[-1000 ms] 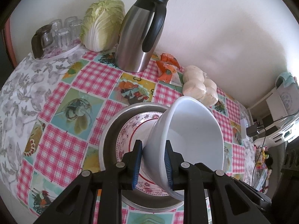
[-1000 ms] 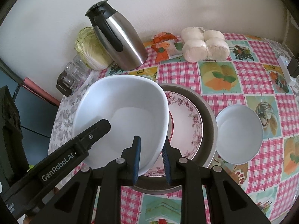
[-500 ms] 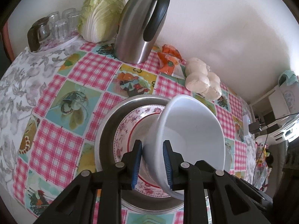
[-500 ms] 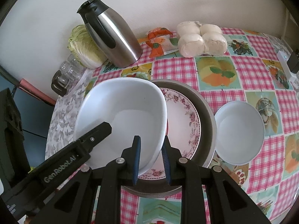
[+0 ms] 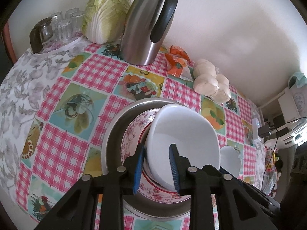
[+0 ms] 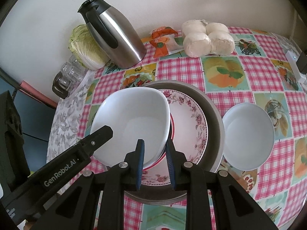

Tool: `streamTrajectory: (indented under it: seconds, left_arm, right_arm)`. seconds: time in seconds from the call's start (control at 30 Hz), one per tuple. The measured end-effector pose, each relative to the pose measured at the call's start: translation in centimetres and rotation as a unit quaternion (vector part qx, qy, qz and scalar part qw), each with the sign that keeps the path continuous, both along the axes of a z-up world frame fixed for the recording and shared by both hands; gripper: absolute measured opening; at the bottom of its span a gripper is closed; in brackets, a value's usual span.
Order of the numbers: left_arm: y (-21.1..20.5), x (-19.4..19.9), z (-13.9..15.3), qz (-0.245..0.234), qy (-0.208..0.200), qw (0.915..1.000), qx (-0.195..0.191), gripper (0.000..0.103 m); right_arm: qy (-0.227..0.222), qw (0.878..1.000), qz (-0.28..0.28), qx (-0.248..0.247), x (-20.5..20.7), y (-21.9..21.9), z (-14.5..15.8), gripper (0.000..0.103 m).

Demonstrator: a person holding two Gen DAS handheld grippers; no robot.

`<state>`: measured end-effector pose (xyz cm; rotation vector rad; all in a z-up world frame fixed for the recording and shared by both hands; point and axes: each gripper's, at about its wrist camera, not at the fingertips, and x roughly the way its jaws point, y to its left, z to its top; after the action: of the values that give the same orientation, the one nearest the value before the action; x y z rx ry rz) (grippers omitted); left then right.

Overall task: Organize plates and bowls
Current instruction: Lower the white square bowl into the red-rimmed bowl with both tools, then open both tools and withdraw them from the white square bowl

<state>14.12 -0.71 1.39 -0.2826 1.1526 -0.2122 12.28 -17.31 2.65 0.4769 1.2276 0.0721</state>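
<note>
The large white bowl (image 6: 132,122) sat tilted on the floral plate (image 6: 191,126), which lay inside the metal pan (image 6: 214,115) on the checked tabletop (image 6: 182,69). Both claws straddled its rim. The right claw (image 6: 154,160) was pinched on the near rim, one pad inside the bowl and one outside. The left claw (image 5: 156,165) had just been easing its jaws apart with the rim between them; a sliver of gap showed at the outer pad, so it looked to have let go.

By my reading the stack was well along: plate in the pan, big bowl being settled on top. The small white bowl (image 6: 248,136) stood apart on the cloth just beside the pan, probably the last piece to nest.

The right wrist view showed that small bowl whole, plus the left claw's arm crossing in from the side; the left wrist view caught only its edge behind the big bowl, but gave the clearer look at the glasses (image 5: 57,28), the cabbage (image 5: 107,13) and the steel jug (image 5: 147,25) by the wall
</note>
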Motion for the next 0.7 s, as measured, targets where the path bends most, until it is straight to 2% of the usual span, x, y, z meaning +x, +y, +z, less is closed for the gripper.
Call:
streamTrajectory:
  seconds: [0.4, 0.47, 0.5, 0.53, 0.57, 0.63, 0.67, 0.7]
  left_arm:
    - [0.6, -0.7, 2.3, 0.007, -0.032, 0.9994, 0.007, 0.033]
    - [1.0, -0.7, 2.5, 0.013, -0.035, 0.9993, 0.007, 0.038]
    - [1.1, -0.7, 2.6, 0.016, -0.035, 0.9992, 0.008, 0.049]
    - [1.3, -0.7, 2.6, 0.019, -0.037, 0.9991, 0.010, 0.059]
    - [1.5, -0.7, 2.6, 0.022, -0.037, 0.9990, 0.013, 0.062]
    - [1.7, -0.7, 2.6, 0.027, -0.035, 0.9988, 0.021, 0.063]
    - [1.9, -0.7, 2.5, 0.032, -0.032, 0.9987, 0.025, 0.064]
    - [2.0, -0.6, 2.4, 0.035, -0.030, 0.9985, 0.028, 0.069]
  right_arm:
    - [-0.014, 1.000, 0.001, -0.015, -0.1, -0.2, 1.6, 0.025]
    - [-0.015, 1.000, -0.001, -0.019, -0.2, -0.2, 1.8, 0.026]
    - [-0.016, 1.000, -0.002, -0.021, -0.2, -0.3, 2.0, 0.028]
    - [-0.016, 1.000, -0.004, -0.024, -0.2, -0.4, 2.2, 0.037]
    - [-0.018, 0.999, -0.006, -0.026, -0.2, -0.5, 2.3, 0.053]
    - [-0.026, 0.999, -0.010, -0.034, -0.2, -0.6, 2.8, 0.068]
    - [-0.029, 0.999, -0.010, -0.037, -0.2, -0.7, 2.9, 0.068]
    - [-0.030, 0.999, -0.009, -0.040, -0.1, -0.7, 2.9, 0.068]
